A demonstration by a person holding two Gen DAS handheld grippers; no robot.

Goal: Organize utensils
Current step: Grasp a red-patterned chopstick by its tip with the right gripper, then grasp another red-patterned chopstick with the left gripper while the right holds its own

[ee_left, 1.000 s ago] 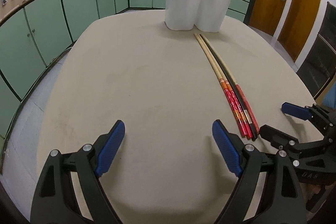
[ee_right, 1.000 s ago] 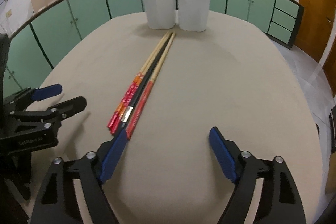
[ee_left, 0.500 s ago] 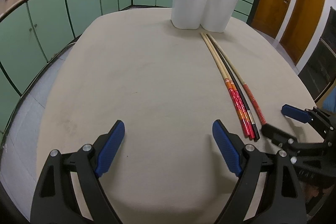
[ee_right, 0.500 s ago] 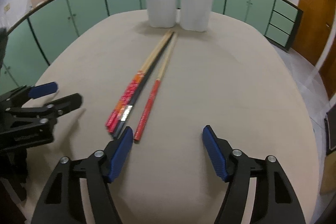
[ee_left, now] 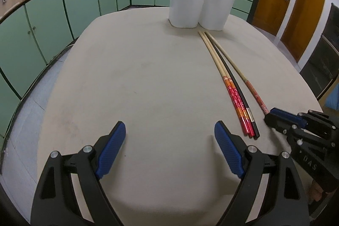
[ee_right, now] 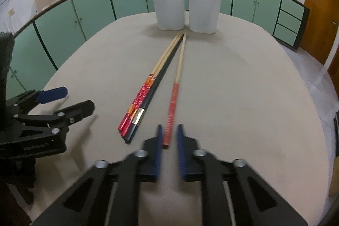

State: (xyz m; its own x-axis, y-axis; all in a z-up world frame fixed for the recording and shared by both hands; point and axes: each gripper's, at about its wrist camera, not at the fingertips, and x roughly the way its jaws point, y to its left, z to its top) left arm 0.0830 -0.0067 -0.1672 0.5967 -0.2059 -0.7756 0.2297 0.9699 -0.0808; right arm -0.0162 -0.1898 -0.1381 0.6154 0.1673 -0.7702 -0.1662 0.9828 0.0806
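On the table (ee_right: 243, 88), the chopstick (ee_right: 174, 96) points holder-ward (ee_right: 186, 5), right jaws narrowed around it.

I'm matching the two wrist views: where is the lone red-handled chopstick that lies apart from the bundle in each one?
Left wrist: red-handled chopstick lies right of centre, right of the bundle, its red end at the right hand-held gripper.
Right wrist: the chopstick runs up the centre, red end between the narrowed blue pads of the gripper.
Shared landmark: white utensil holder, just past its far tip.
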